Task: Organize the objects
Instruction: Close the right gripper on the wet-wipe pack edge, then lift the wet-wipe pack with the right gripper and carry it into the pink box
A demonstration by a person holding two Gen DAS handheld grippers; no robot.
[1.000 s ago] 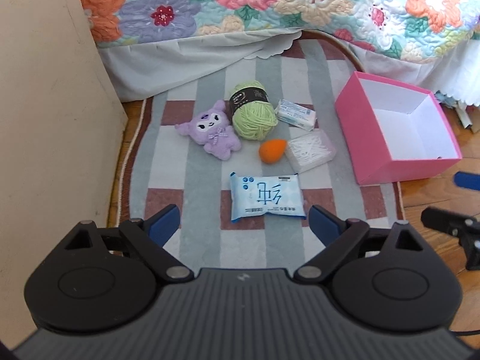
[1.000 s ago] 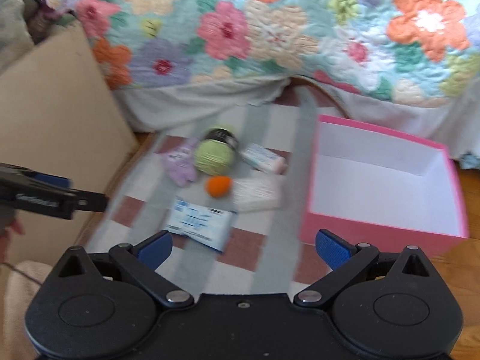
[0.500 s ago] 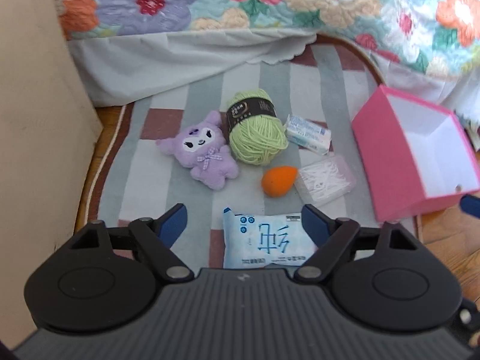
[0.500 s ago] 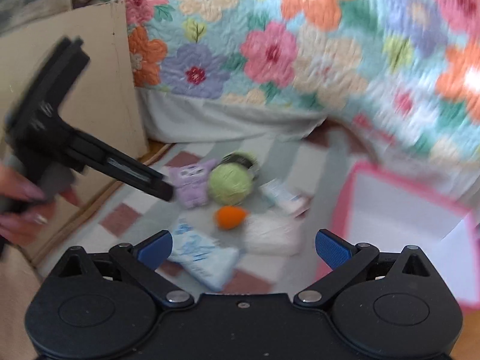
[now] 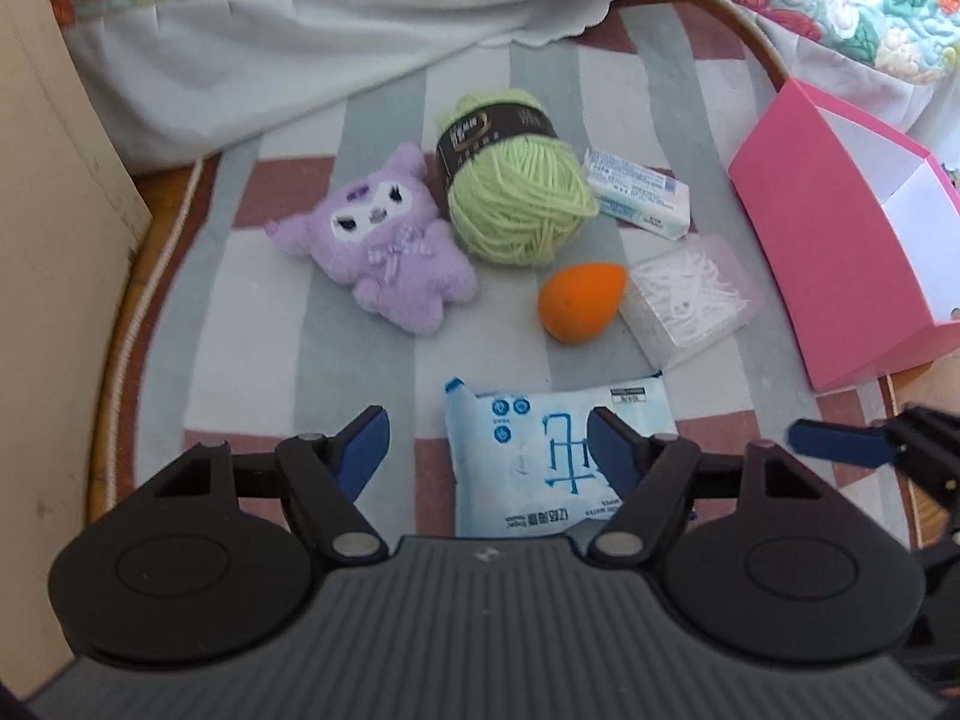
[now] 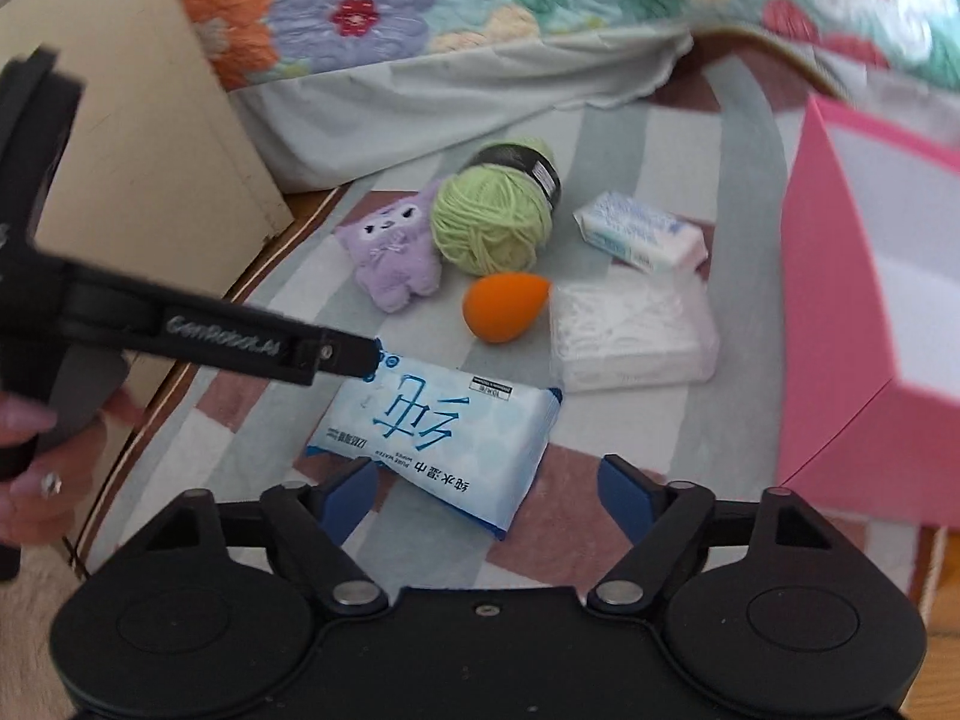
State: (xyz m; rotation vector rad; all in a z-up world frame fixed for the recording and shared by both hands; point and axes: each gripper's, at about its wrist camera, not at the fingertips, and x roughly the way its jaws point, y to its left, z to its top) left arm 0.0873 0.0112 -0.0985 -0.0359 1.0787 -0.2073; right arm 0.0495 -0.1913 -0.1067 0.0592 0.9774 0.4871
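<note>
- The left tongs (image 5: pixel 486 441) stood apart, having just been narrowing, with the wet-wipe pack (image 5: pixel 540 456) partly between the pads, not gripped.
- The right tongs (image 6: pixel 489 495) also stood apart after narrowing, clamped on nothing, with the pack's near corner between them.
- The pack lay flat on the striped rug (image 5: pixel 270 324).
- From the pack, the purple plush toy (image 5: pixel 390 240) lay at 11 o'clock, the green yarn ball (image 5: pixel 516 204) and the orange sponge (image 5: pixel 579 300) at 12, and the box of floss picks (image 5: pixel 690 300) at 1.
- A small tissue packet (image 5: pixel 636 192) lay just beside the yarn.
- The pink box (image 5: pixel 840 252) stood open at 2 o'clock, at the rug's edge.
</note>
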